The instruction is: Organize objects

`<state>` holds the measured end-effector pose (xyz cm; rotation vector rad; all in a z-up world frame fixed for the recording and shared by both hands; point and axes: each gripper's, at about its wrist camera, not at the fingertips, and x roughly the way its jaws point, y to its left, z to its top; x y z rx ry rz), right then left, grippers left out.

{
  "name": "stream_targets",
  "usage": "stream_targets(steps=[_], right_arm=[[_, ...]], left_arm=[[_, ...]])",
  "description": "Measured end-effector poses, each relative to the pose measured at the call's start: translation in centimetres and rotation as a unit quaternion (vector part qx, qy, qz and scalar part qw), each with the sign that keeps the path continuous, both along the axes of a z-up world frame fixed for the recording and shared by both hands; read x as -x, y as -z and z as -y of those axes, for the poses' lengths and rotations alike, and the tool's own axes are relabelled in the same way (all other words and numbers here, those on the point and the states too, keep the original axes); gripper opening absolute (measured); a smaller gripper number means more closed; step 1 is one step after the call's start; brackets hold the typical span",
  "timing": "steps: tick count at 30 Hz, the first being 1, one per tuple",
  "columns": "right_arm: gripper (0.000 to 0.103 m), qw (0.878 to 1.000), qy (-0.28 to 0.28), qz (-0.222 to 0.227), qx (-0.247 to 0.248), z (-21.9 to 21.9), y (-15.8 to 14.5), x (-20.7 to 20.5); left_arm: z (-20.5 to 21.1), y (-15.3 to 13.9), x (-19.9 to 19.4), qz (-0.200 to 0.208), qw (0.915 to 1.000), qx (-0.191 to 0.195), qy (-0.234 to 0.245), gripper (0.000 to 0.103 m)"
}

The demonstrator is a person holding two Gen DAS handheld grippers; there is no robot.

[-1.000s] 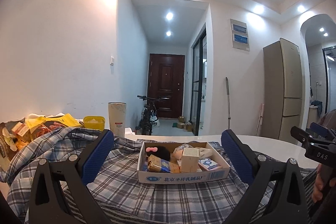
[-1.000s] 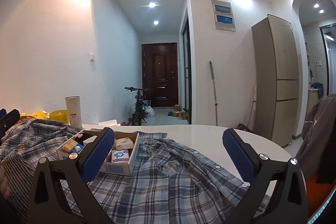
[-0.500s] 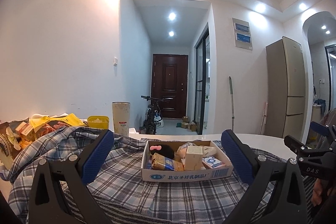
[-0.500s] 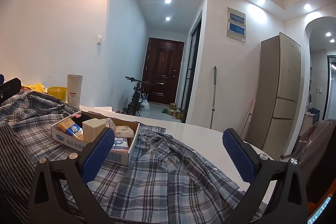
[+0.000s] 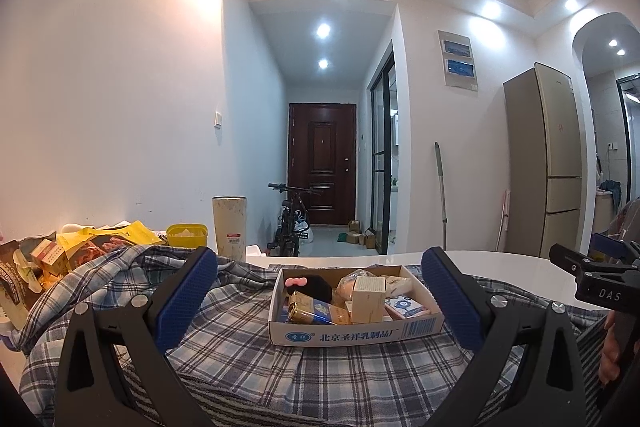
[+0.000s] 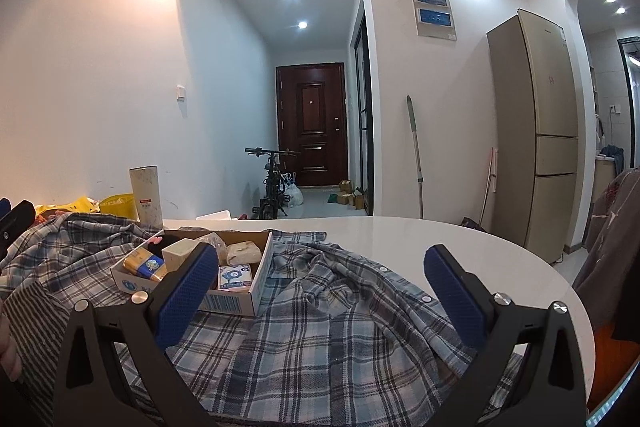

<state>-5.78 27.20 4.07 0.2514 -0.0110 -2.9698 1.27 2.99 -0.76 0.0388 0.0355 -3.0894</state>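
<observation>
A shallow cardboard box (image 5: 356, 333) (image 6: 236, 301) rests on a blue plaid shirt (image 5: 240, 359) (image 6: 320, 327) spread over a white round table (image 6: 460, 251). The box holds a small beige carton (image 5: 369, 298), a gold packet (image 5: 316, 313), a black item with a pink piece (image 5: 312, 285) and other small packs. My left gripper (image 5: 320, 299) is open and empty, its blue pads either side of the box, short of it. My right gripper (image 6: 322, 289) is open and empty above the shirt, right of the box. The right gripper also shows at the left wrist view's right edge (image 5: 596, 279).
Snack bags (image 5: 60, 255), a yellow tub (image 5: 186, 235) and a tall beige cylinder (image 5: 229, 225) stand at the table's far left by the wall. A fridge (image 6: 532, 131), a mop handle (image 6: 416, 155) and a bicycle (image 6: 272, 183) by the door lie beyond the table.
Both grippers have dropped a little toward the table. The right wrist view has swung left, bringing the box nearer its left finger. Nothing was grasped.
</observation>
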Motion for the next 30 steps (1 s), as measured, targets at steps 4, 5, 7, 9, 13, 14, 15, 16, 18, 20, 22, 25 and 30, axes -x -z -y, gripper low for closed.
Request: stream_targets(steps=[4,5,7,9,13,14,15,16,18,20,22,25,30], right_arm=[[0.103,1.000,0.000,0.000,-0.002,0.16,0.04,-0.01],[0.103,1.000,0.000,0.000,-0.001,0.17,0.04,-0.01],[0.103,1.000,0.000,0.000,-0.002,0.23,0.03,-0.01],[0.103,1.000,0.000,0.000,-0.002,0.23,0.02,-0.02],[0.103,1.000,0.000,0.000,-0.001,0.20,0.02,-0.01],[0.103,1.000,0.000,0.000,-0.002,0.20,0.01,0.00],[0.103,1.000,0.000,0.000,-0.002,0.24,0.03,-0.01],[0.103,1.000,0.000,0.001,-0.002,0.24,0.03,0.01],[0.103,1.000,0.001,0.002,-0.002,0.22,-0.03,0.03],[0.103,1.000,0.001,0.001,-0.002,0.17,-0.06,-0.05],[0.103,1.000,0.001,0.000,-0.001,0.15,-0.07,-0.13],[0.103,1.000,0.001,-0.001,0.000,0.03,-0.10,-0.08],[0.103,1.000,0.001,0.001,-0.001,-0.01,-0.14,-0.04]], left_arm=[[0.12,0.02,-0.04,-0.001,1.0000,-0.003,-0.001,0.103],[0.12,0.04,-0.04,-0.001,1.0000,-0.003,-0.001,0.103],[0.13,0.04,-0.06,-0.001,1.0000,-0.003,-0.001,0.103],[0.14,0.03,-0.05,-0.001,1.0000,-0.003,-0.001,0.103],[0.14,0.03,-0.06,-0.001,1.0000,-0.003,-0.001,0.103],[0.14,0.04,-0.05,0.000,1.0000,-0.003,-0.001,0.103],[0.14,0.04,-0.05,0.000,1.0000,-0.003,-0.001,0.103],[0.15,0.05,-0.04,0.000,1.0000,-0.003,-0.001,0.103],[0.18,0.05,-0.10,0.001,1.0000,-0.003,-0.001,0.103],[0.19,0.06,-0.12,0.001,1.0000,-0.003,-0.001,0.103],[0.18,0.04,-0.10,0.001,1.0000,-0.003,-0.001,0.103],[0.19,0.04,-0.06,0.002,1.0000,-0.004,-0.003,0.103],[0.22,0.14,0.22,0.011,0.9998,-0.006,-0.012,0.103]])
